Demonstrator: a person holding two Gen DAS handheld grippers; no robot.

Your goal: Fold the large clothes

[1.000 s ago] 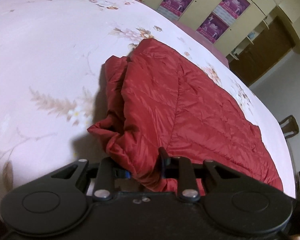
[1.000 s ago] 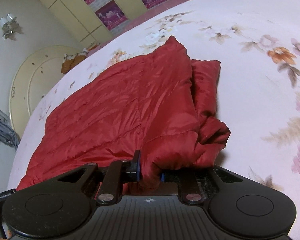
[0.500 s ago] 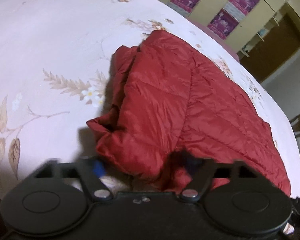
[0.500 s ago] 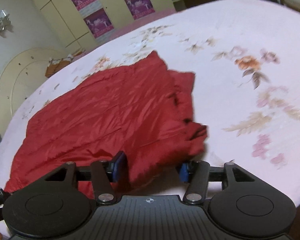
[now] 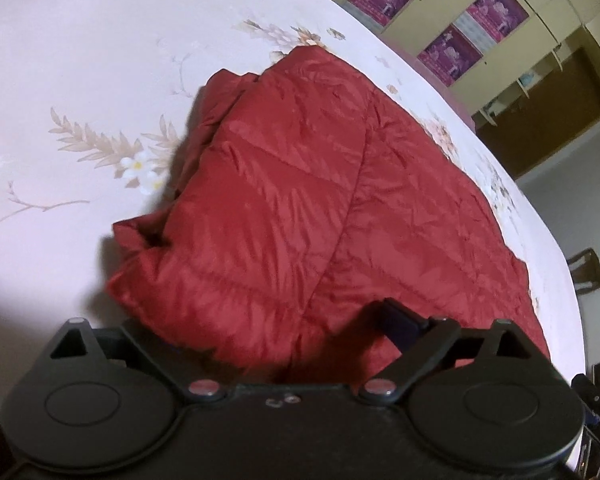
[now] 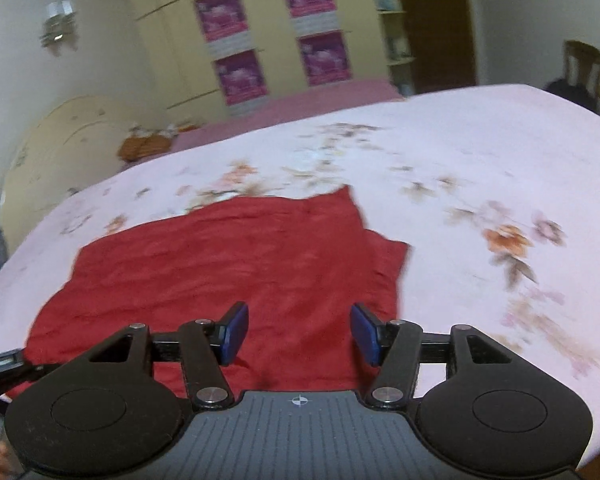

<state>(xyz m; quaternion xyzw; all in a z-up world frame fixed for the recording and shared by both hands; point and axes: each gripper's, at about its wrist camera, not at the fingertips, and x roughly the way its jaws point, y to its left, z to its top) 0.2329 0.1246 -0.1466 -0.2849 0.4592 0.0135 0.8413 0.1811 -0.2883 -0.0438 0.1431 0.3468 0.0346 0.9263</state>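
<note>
We see the red quilted puffer jacket lying folded on the bed's pale pink floral sheet. Our left tool has just been opening and stands wide, its near edge of jacket lying loose between the jaws, unpressed. Our right tool has also just parted, about halfway, above the jacket, holding nothing.
</note>
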